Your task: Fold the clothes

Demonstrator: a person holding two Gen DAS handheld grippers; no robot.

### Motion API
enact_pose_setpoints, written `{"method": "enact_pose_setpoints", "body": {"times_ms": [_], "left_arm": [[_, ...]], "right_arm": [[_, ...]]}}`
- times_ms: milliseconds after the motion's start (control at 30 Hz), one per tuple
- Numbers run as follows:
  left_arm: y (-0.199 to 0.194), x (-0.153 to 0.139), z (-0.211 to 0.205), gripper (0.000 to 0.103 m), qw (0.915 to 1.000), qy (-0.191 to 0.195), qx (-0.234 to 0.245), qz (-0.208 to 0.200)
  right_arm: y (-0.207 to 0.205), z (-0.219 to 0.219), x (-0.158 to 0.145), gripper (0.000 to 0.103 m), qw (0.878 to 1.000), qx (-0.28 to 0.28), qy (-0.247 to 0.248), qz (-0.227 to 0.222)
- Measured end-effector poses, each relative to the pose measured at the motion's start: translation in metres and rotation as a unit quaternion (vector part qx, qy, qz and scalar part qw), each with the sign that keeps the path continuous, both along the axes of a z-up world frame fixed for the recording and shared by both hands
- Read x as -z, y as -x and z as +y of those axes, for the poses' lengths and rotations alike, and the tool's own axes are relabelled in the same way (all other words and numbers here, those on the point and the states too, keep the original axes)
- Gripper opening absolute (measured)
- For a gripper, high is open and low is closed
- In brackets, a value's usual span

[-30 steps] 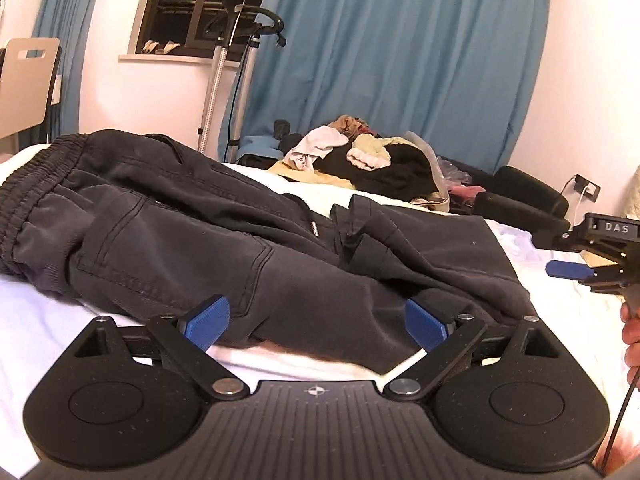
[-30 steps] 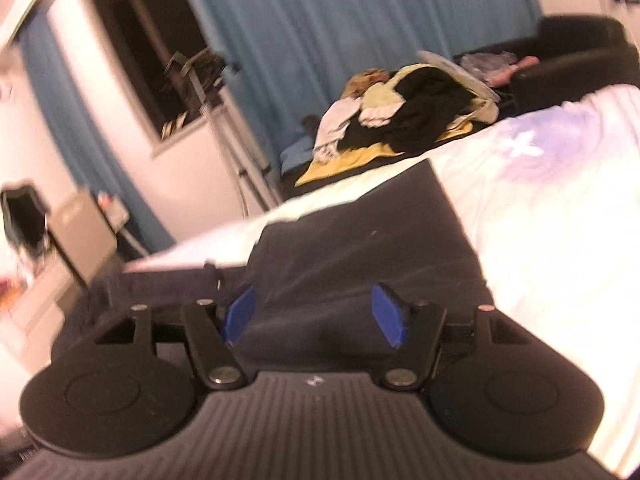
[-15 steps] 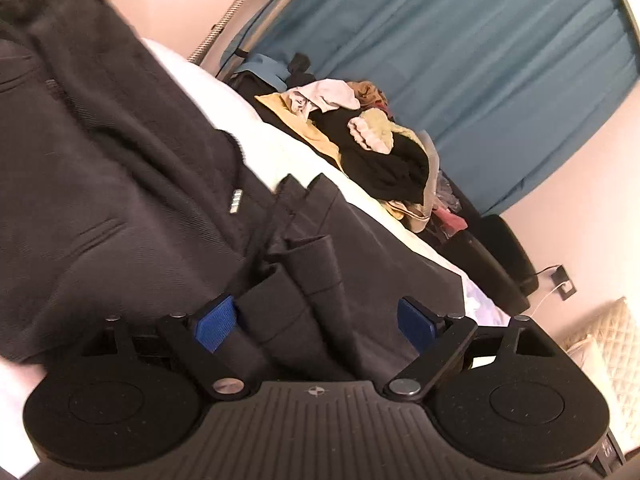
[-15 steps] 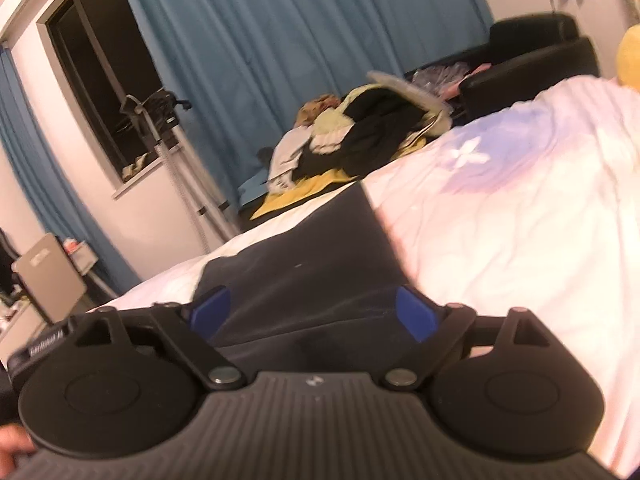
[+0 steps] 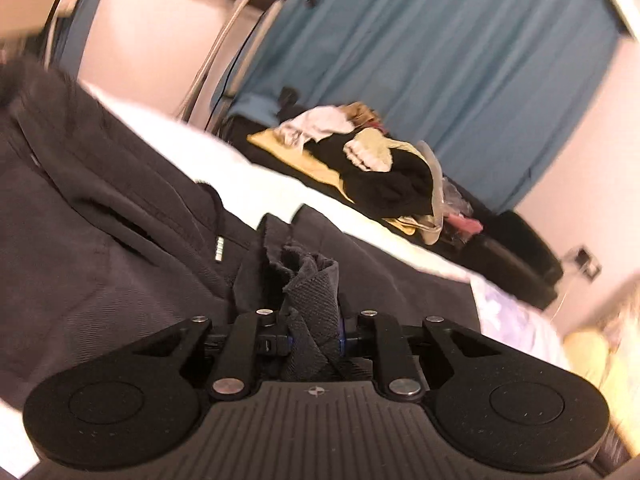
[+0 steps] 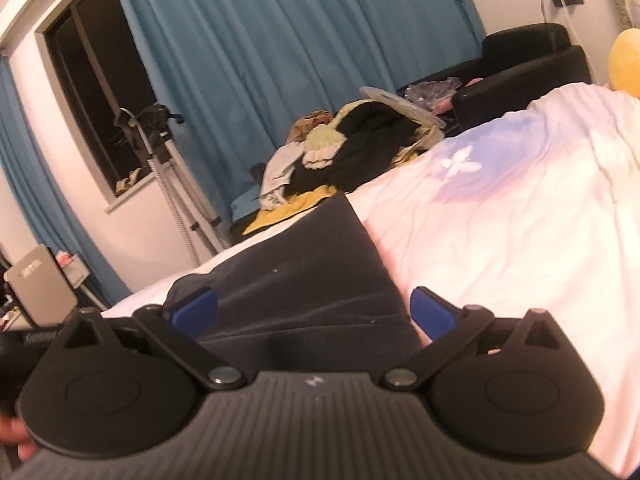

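Dark grey trousers (image 5: pixel 120 240) lie spread on the white bed sheet (image 5: pixel 224 156). My left gripper (image 5: pixel 312 332) is shut on a bunched fold of the trouser leg hem (image 5: pixel 312 292), which stands up between the jaws. In the right wrist view the trouser leg (image 6: pixel 304 264) lies flat on the bed. My right gripper (image 6: pixel 312 312) is open, its blue pads (image 6: pixel 432 310) straddling the leg's end low over the cloth.
A pile of mixed clothes (image 6: pixel 352 144) sits beyond the bed against the blue curtain (image 6: pixel 280 40). A black sofa (image 6: pixel 528 60) stands at the right, a garment steamer stand (image 6: pixel 160 152) by the window. A yellow pillow (image 6: pixel 624 60) lies at the far right.
My left gripper has closed on a fold of the trouser leg. My right gripper has opened wider and settled over the leg's end.
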State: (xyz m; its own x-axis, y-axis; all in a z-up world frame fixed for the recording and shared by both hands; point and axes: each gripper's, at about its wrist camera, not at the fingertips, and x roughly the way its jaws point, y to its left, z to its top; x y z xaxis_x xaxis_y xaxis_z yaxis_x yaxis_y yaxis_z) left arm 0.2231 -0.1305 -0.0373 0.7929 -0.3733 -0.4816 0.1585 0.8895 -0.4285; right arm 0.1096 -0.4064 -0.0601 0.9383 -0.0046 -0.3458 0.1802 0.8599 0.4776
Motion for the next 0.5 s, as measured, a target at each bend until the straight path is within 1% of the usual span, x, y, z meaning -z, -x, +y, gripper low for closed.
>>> {"method": "enact_pose_setpoints", "body": {"times_ms": [67, 100, 133, 200, 267, 333, 433, 500], "left_arm": [[0.017, 0.008, 0.006, 0.021, 0.9992, -0.033, 0.004, -0.021], [0.022, 0.018, 0.012, 0.021, 0.999, -0.041, 0.005, -0.019], [0.025, 0.026, 0.017, 0.021, 0.9992, -0.038, 0.005, -0.013], [0.028, 0.046, 0.031, 0.021, 1.0, -0.006, 0.002, -0.004], [0.03, 0.053, 0.036, 0.021, 0.9999, 0.007, 0.003, -0.012], [0.029, 0.052, 0.034, 0.021, 0.9998, 0.0, 0.005, -0.022], [0.03, 0.048, 0.033, 0.022, 0.9995, -0.005, 0.008, -0.03], [0.033, 0.049, 0.032, 0.022, 0.9989, -0.018, 0.015, -0.041]], "right_arm": [[0.0, 0.003, -0.001, 0.103, 1.0, -0.02, -0.007, -0.007], [-0.001, 0.004, 0.0, 0.103, 1.0, -0.026, -0.01, -0.009], [-0.001, 0.006, -0.001, 0.103, 0.999, -0.03, -0.01, -0.009], [-0.003, 0.007, 0.002, 0.103, 0.999, -0.038, -0.008, -0.002], [-0.006, 0.008, 0.004, 0.103, 0.999, -0.04, -0.009, 0.009], [-0.01, 0.009, 0.005, 0.103, 0.999, -0.037, -0.013, 0.016], [-0.018, 0.007, 0.003, 0.103, 1.0, -0.011, 0.012, 0.018], [-0.029, 0.002, 0.009, 0.103, 1.0, 0.0, 0.013, 0.022]]}}
